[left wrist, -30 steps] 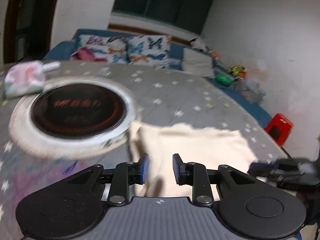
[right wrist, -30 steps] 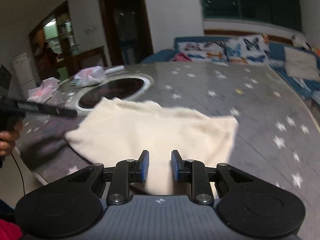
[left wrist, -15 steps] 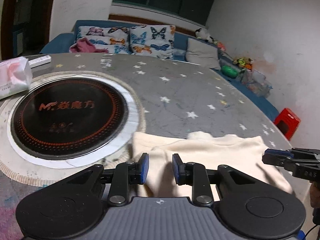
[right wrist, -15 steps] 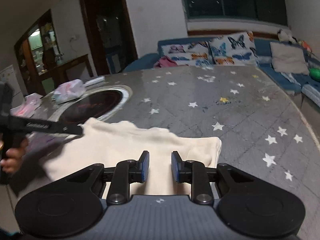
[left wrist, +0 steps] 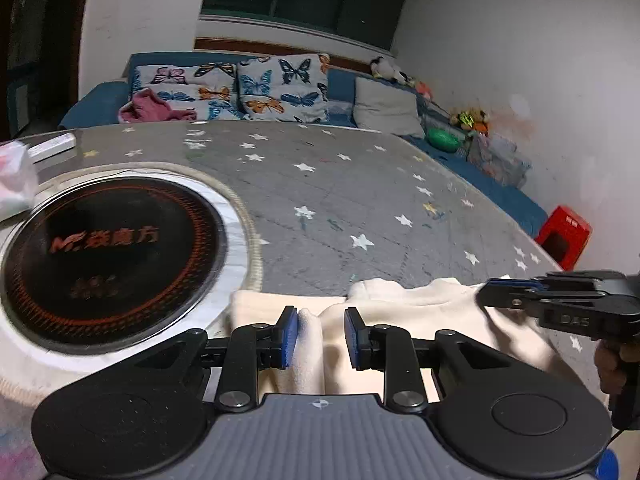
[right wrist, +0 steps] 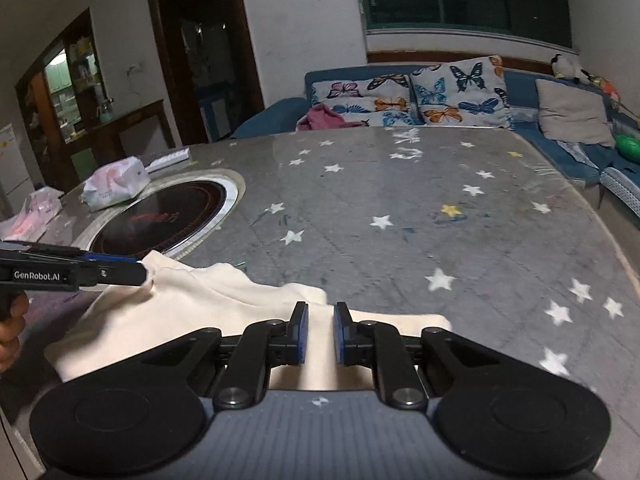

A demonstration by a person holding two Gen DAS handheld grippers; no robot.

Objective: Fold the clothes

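A cream garment (left wrist: 400, 312) lies on the grey star-patterned table (left wrist: 340, 200) near its front edge; it also shows in the right wrist view (right wrist: 208, 312). My left gripper (left wrist: 320, 336) holds a fold of the cloth between its blue pads, which stand a little apart; in the right wrist view it (right wrist: 132, 270) pinches the garment's left edge. My right gripper (right wrist: 320, 332) has cloth between its narrow-set pads; in the left wrist view it (left wrist: 492, 294) grips the right edge.
A round black induction hob (left wrist: 108, 252) with a white rim is set in the table left of the garment. Tissue packs (right wrist: 116, 184) and a remote (right wrist: 168, 158) lie beyond it. A blue sofa with butterfly cushions (left wrist: 280, 88) stands behind the table. A red stool (left wrist: 568, 236) stands at the right.
Both grippers have drawn the garment back toward the table's near edge, so it bunches and covers less of the table. The hob is now uncovered beside it.
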